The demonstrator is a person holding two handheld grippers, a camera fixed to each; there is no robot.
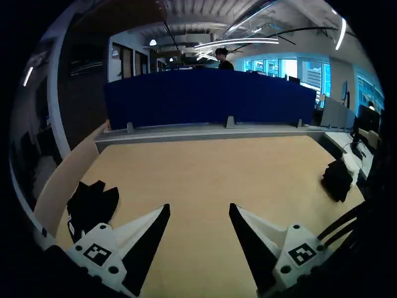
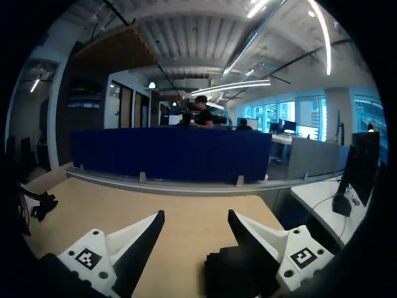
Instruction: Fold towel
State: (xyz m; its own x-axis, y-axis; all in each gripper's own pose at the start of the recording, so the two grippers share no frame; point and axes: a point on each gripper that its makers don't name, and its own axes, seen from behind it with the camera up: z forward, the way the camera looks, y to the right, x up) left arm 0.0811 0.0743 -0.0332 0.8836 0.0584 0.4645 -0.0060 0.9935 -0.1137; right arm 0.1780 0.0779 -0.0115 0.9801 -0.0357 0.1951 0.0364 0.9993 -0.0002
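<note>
Black and limp, the crumpled towel [image 1: 92, 203] lies in the left gripper view on the pale wooden table [image 1: 208, 164], near its left edge and just beyond the left-hand finger. It looks light and soft and would likely sag and slide over the smooth wood rather than hold a shape, so a corner or a free hem seems a better hold than the bunched middle. The left gripper [image 1: 198, 206] is spread wide with nothing between its fingers, hovering over bare table. A folded stack [image 1: 337, 180] of similar dark cloth sits well apart at the table's right edge. In the right gripper view, that folded stack [image 2: 228, 270] lies low and close, partly behind the right-hand finger; whether the finger touches it cannot be told. The right gripper [image 2: 196, 212] is likewise released and wide, grasping nothing. The towel [image 2: 42, 204] shows far off at the left of the table [image 2: 99, 203].
</note>
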